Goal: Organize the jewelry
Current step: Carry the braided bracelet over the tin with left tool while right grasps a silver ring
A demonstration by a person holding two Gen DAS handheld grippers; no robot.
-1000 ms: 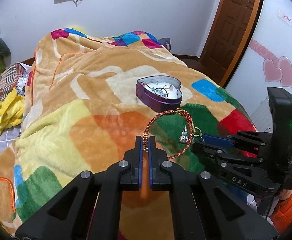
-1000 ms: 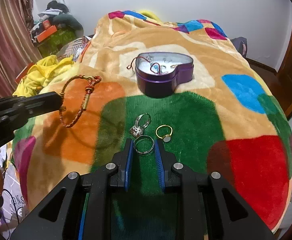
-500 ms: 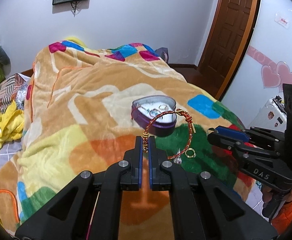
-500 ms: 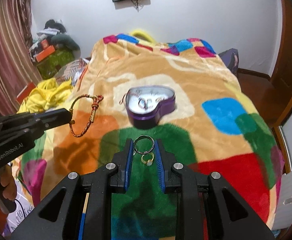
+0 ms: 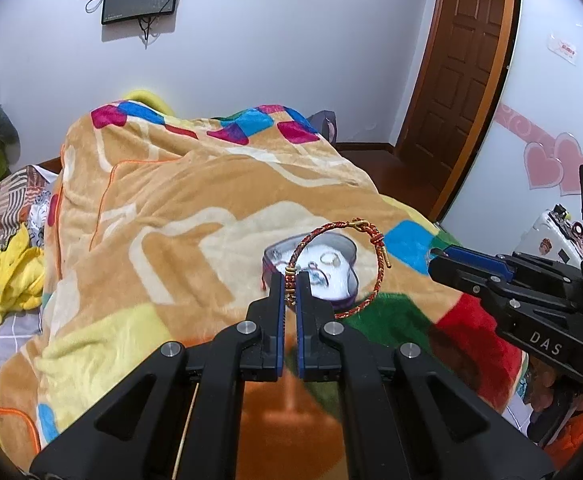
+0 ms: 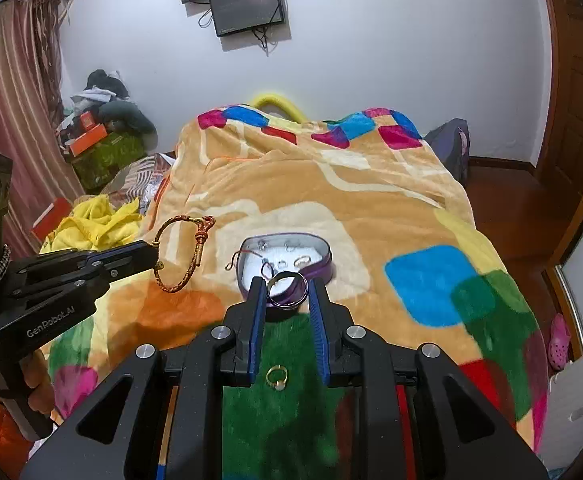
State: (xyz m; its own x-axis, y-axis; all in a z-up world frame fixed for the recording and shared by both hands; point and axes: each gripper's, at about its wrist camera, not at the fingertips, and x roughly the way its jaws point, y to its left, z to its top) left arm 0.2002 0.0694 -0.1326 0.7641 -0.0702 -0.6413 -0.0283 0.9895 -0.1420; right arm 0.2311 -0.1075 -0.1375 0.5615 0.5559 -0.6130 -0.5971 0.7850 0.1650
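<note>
My left gripper [image 5: 290,279] is shut on a red and gold braided bracelet [image 5: 375,276], held in the air above the bed; it also shows in the right wrist view [image 6: 195,250]. My right gripper [image 6: 285,285] is shut on a silver ring [image 6: 286,289], also raised. A purple heart-shaped tin [image 6: 323,258] holding several small pieces lies on the blanket just beyond both grippers; it also shows in the left wrist view [image 5: 343,248]. A gold ring [image 6: 277,376] lies on the green patch below my right gripper.
A colourful patchwork blanket [image 6: 371,208] covers the bed. Yellow clothes [image 6: 95,220] and boxes [image 6: 99,148] lie at the left. A wooden door [image 5: 463,64] stands at the right. Screens [image 6: 247,4] hang on the far wall.
Both grippers have risen and pulled back from the blanket, carrying the bracelet and the silver ring. The tin now looks smaller and farther below. A silver stone ring has left view.
</note>
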